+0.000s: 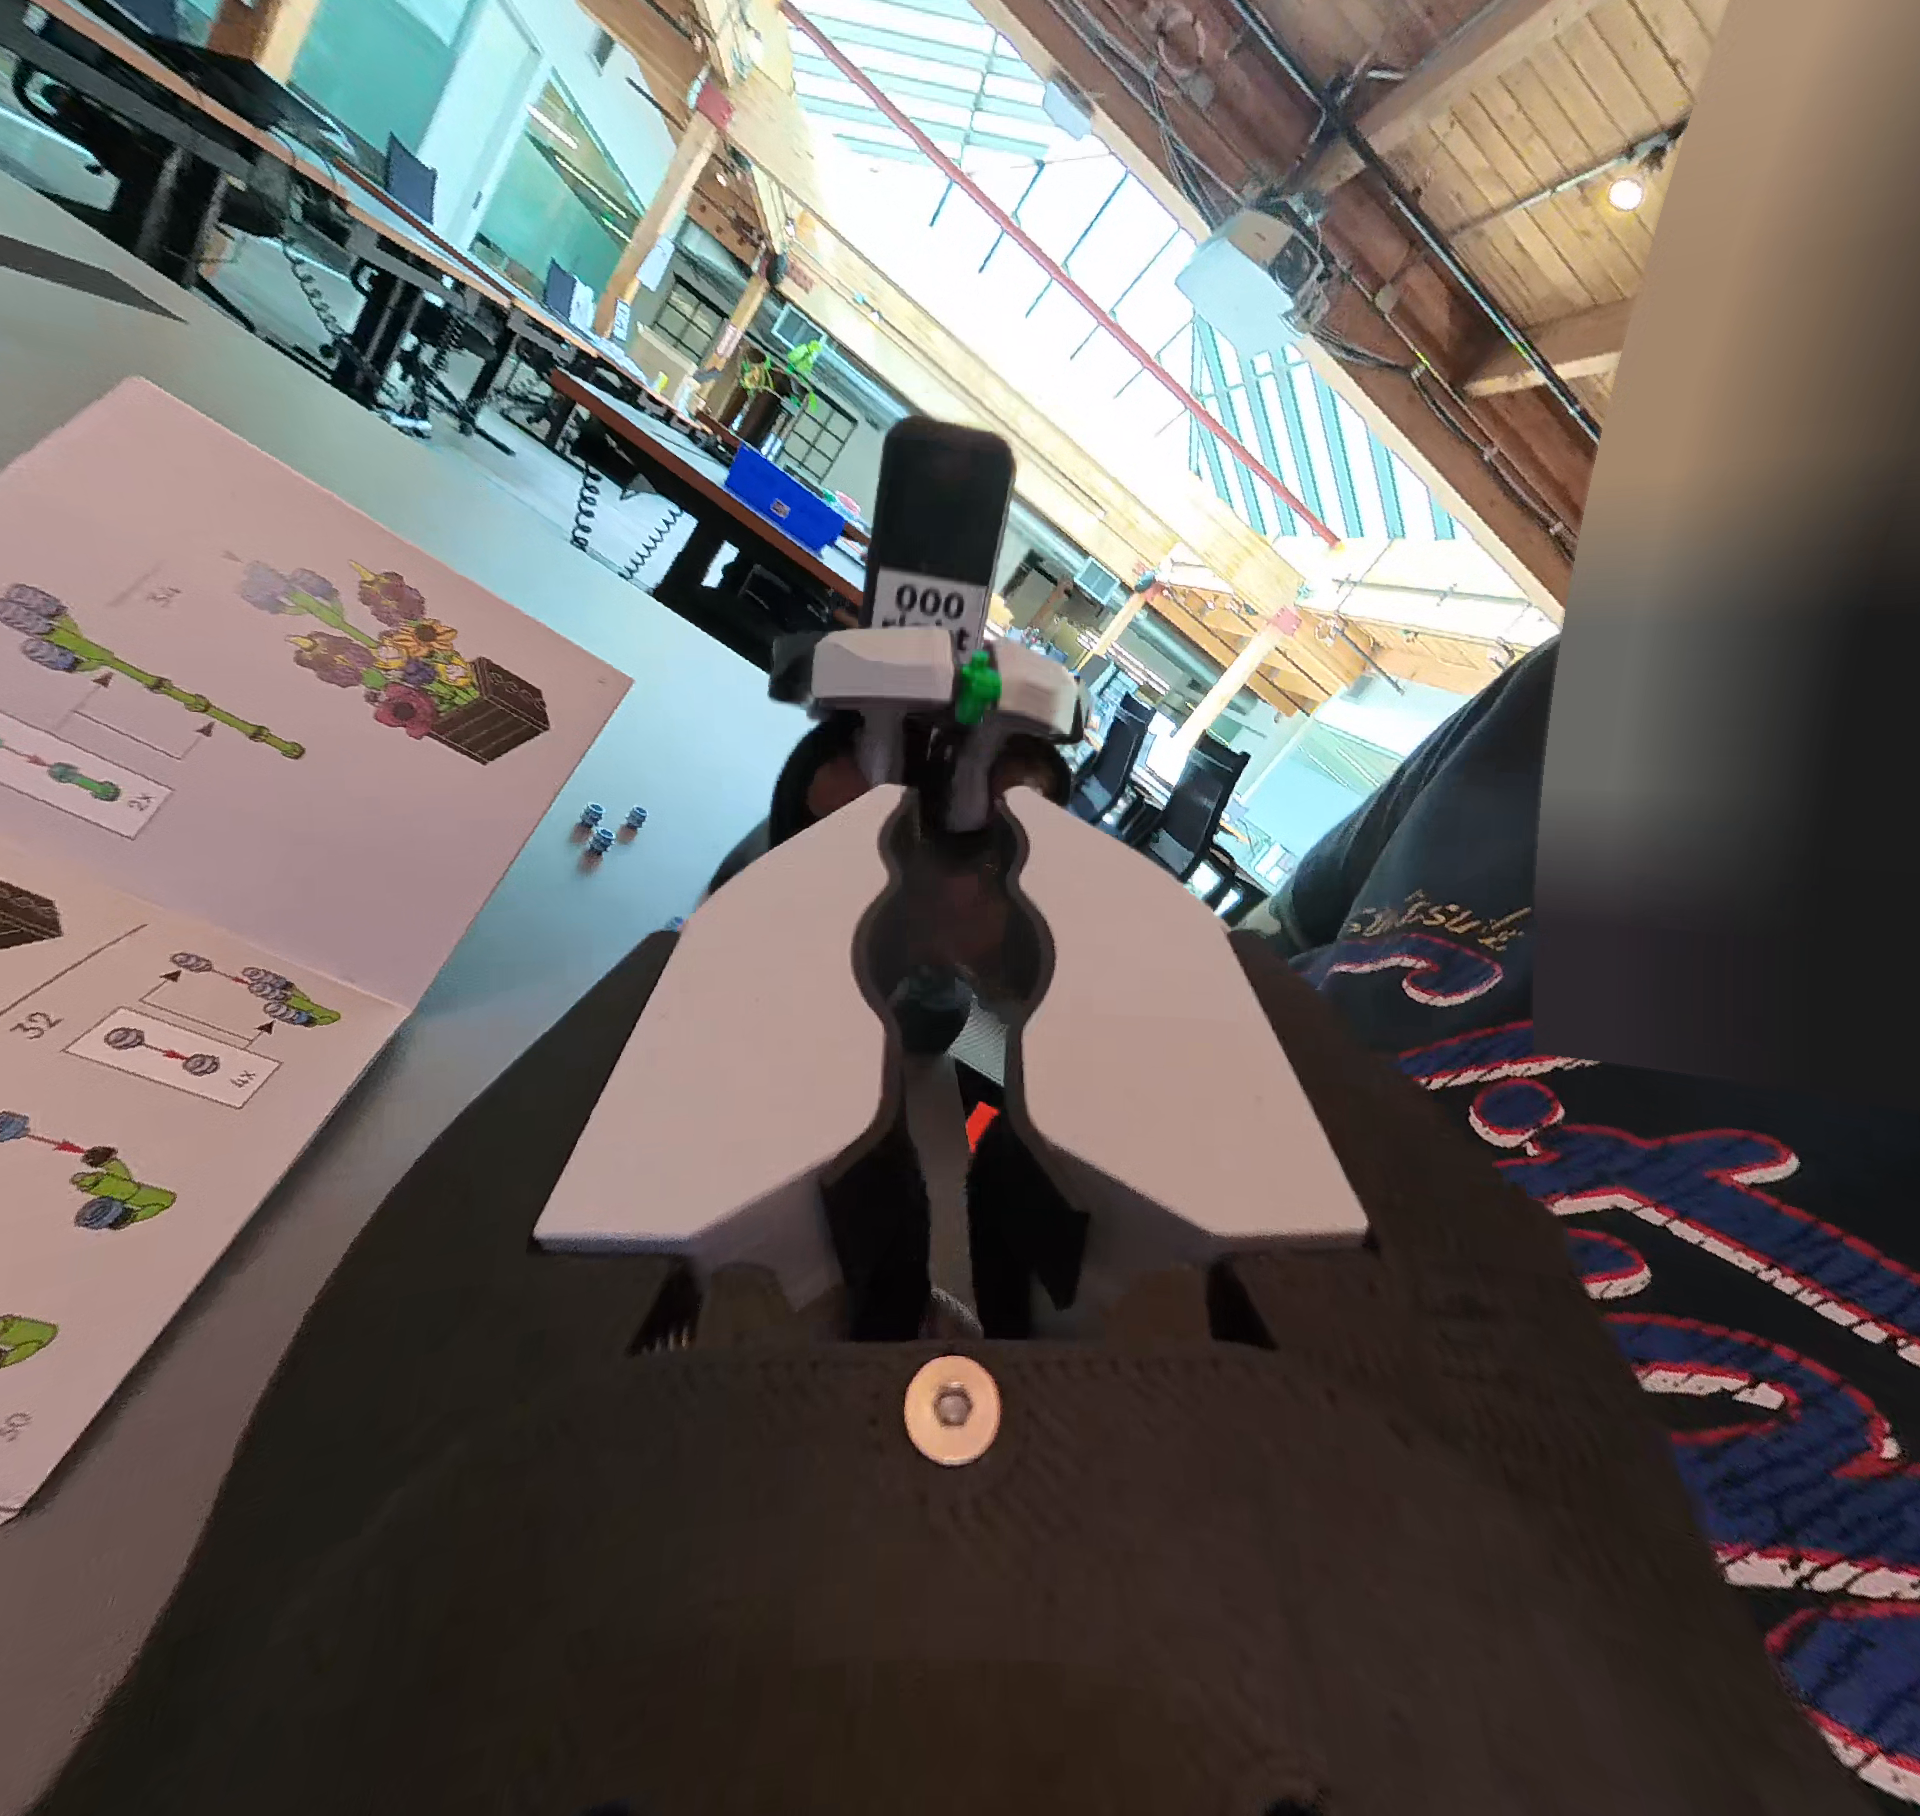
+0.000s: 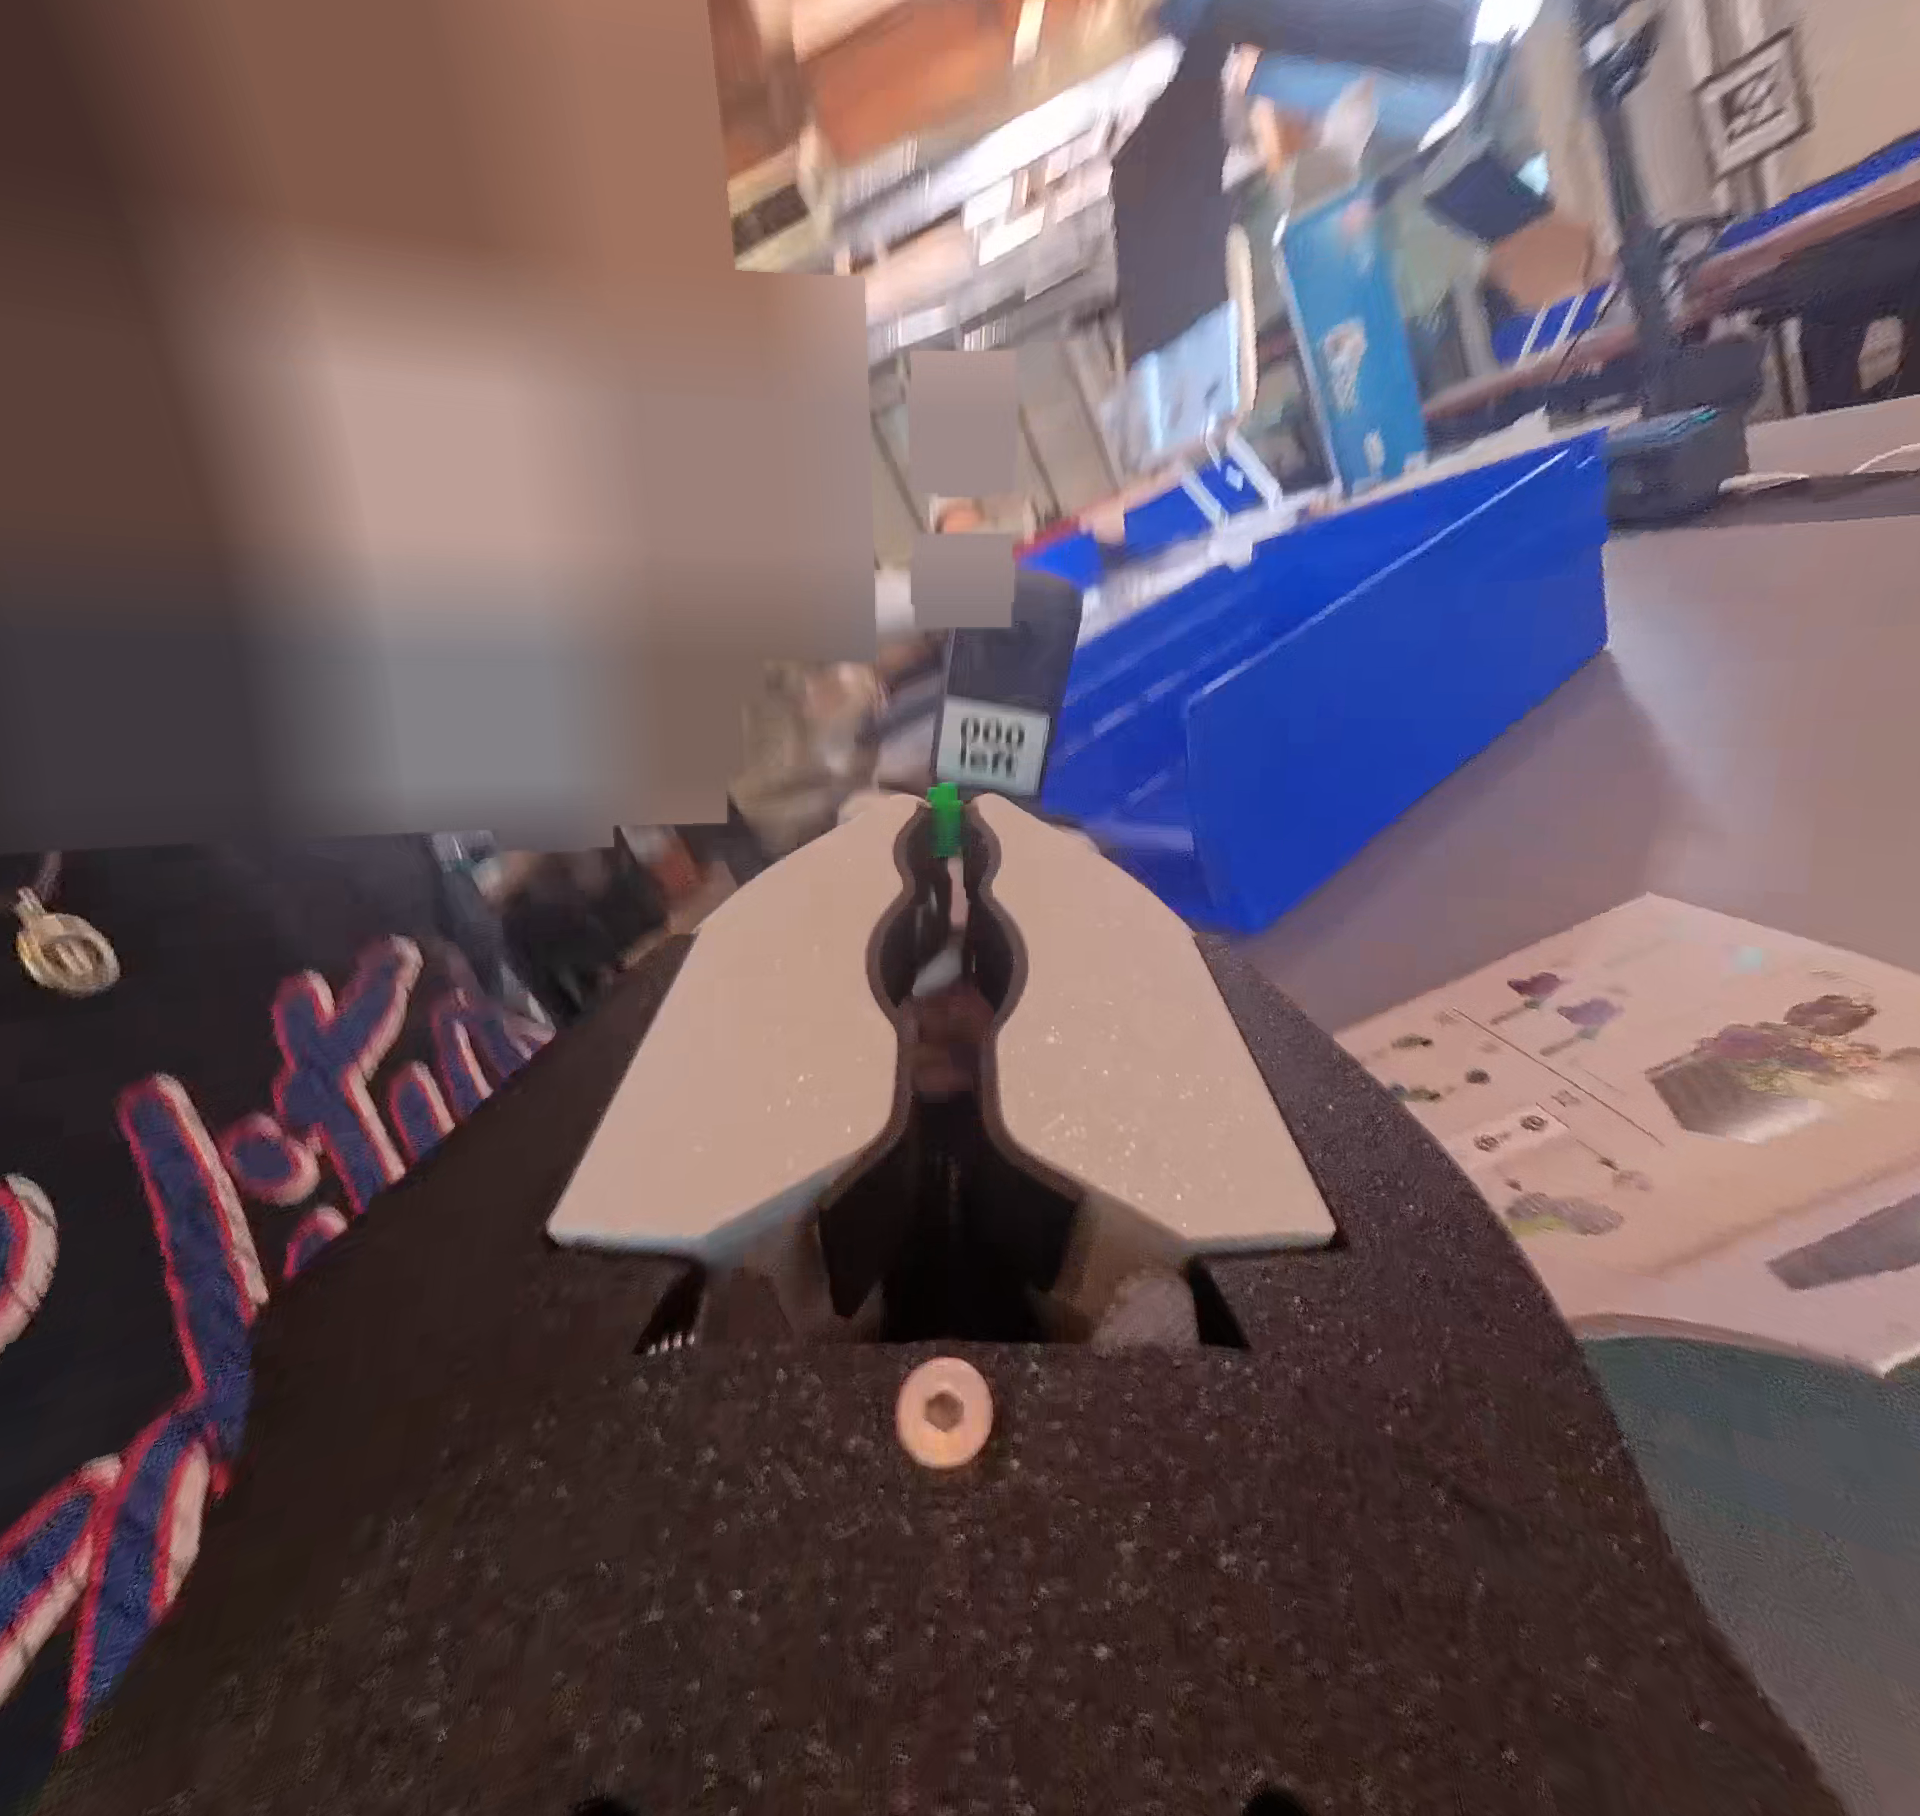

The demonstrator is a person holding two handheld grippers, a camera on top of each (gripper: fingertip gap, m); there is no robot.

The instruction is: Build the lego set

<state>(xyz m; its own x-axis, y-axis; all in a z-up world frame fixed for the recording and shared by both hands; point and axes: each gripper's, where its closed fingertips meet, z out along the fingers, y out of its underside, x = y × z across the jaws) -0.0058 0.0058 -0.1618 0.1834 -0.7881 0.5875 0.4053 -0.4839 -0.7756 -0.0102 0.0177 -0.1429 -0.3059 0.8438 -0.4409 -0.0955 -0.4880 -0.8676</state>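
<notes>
My right gripper (image 2: pixel 945 812) is shut on a small green lego piece (image 2: pixel 943 819), which sticks out between its fingertips. In the left wrist view the right gripper (image 1: pixel 961 691) faces me, held in the air just beyond my left fingertips, with the green piece (image 1: pixel 977 688) at its tips. My left gripper (image 1: pixel 951 808) has its jaws nearly together, and I see no piece between them. It shows behind the green piece in the right wrist view (image 2: pixel 997 717). Three small blue-grey round pieces (image 1: pixel 611 826) lie on the grey table (image 1: pixel 665 686).
An open instruction booklet (image 1: pixel 260 727) lies on the table to the left and also shows in the right wrist view (image 2: pixel 1662 1091). A blue bin (image 2: pixel 1351 706) stands behind it. A person in a dark lettered shirt (image 1: pixel 1662 1247) sits close by. Left and right tips are no more than a few centimetres apart.
</notes>
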